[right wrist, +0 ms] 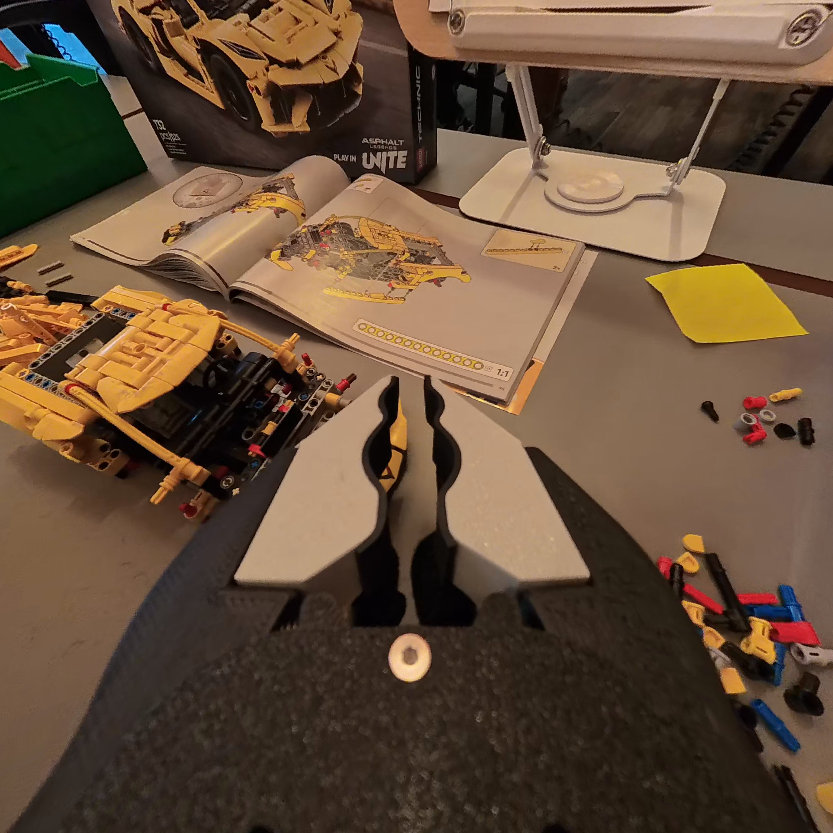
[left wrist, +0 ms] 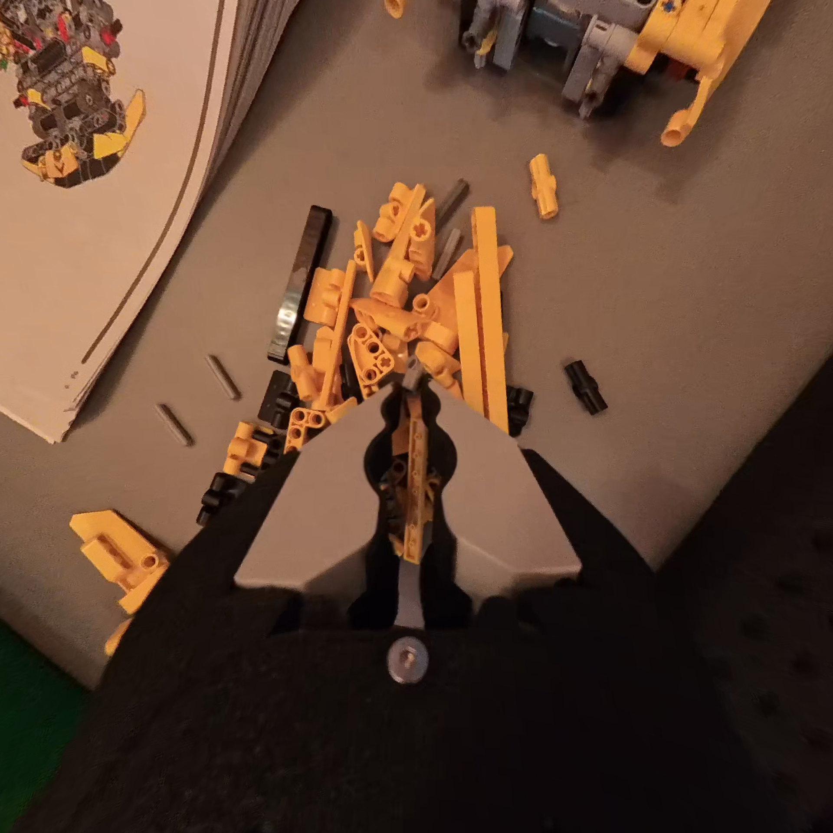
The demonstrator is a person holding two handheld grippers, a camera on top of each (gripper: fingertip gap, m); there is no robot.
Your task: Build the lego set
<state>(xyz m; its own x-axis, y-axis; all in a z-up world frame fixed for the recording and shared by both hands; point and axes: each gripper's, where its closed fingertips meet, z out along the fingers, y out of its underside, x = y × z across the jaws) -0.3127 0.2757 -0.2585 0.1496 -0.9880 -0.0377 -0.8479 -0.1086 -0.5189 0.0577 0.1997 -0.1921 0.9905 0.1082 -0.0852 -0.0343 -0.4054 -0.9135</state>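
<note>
Tabletop (right wrist: 608, 450) with part-built yellow car model (right wrist: 135, 383), open instruction booklet (right wrist: 405, 293) and set box (right wrist: 270, 90). Green bin (right wrist: 58, 135): contents hidden. Left gripper (left wrist: 412, 387), nearly closed on a small grey piece over the yellow parts pile (left wrist: 405, 306); a shallow tip grip may let it slip. Right gripper (right wrist: 411, 383): narrowly parted, empty.

Loose yellow plastic pieces (left wrist: 405, 311) lie on a matt grey tabletop (left wrist: 653, 315); a black beam (left wrist: 301, 284) among them shows a glossy glare. The paper instruction booklet (right wrist: 405, 288) has smooth, slightly sheeny pages. The right gripper (right wrist: 411, 383) has smooth matt grey fingers (right wrist: 324, 487) on a rough, grainy black body with a bright metal screw (right wrist: 409, 656).
</note>
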